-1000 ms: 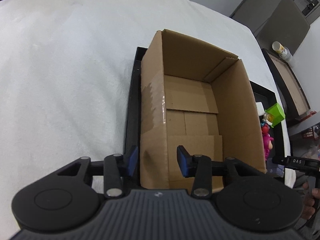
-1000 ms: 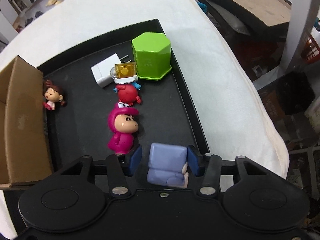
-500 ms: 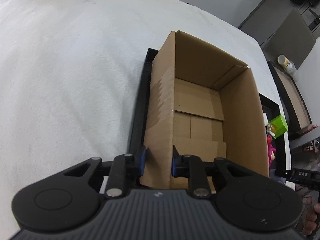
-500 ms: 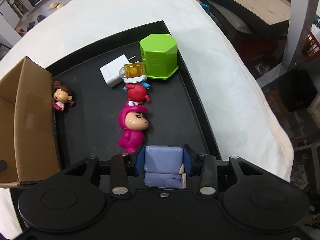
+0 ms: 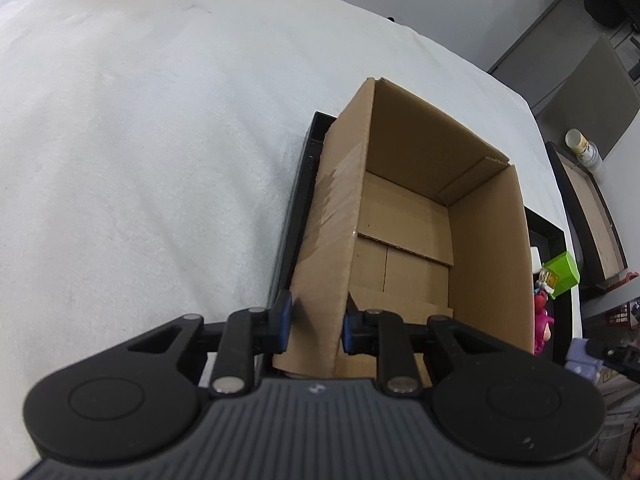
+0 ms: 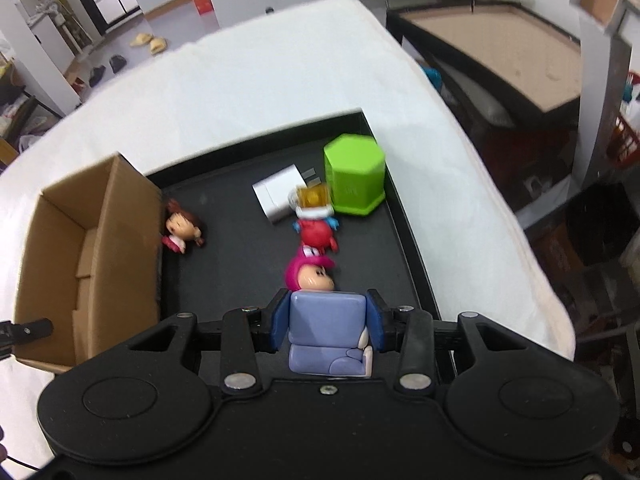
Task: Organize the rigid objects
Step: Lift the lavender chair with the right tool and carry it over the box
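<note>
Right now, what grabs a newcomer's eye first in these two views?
The right gripper, low in the right wrist view, is clamped on a lavender block toy above the black tray. Beyond it a bright green hexagonal box stands near the tray's far right corner, with a pink figurine between. In the left wrist view, the left gripper pinches the near wall of the empty cardboard box.

The left gripper [image 5: 314,322] has closed its pads onto the near wall of the cardboard box [image 5: 332,240]. The right gripper [image 6: 327,322], clamped on the lavender toy [image 6: 327,330], has risen above the black tray [image 6: 240,264].
</note>
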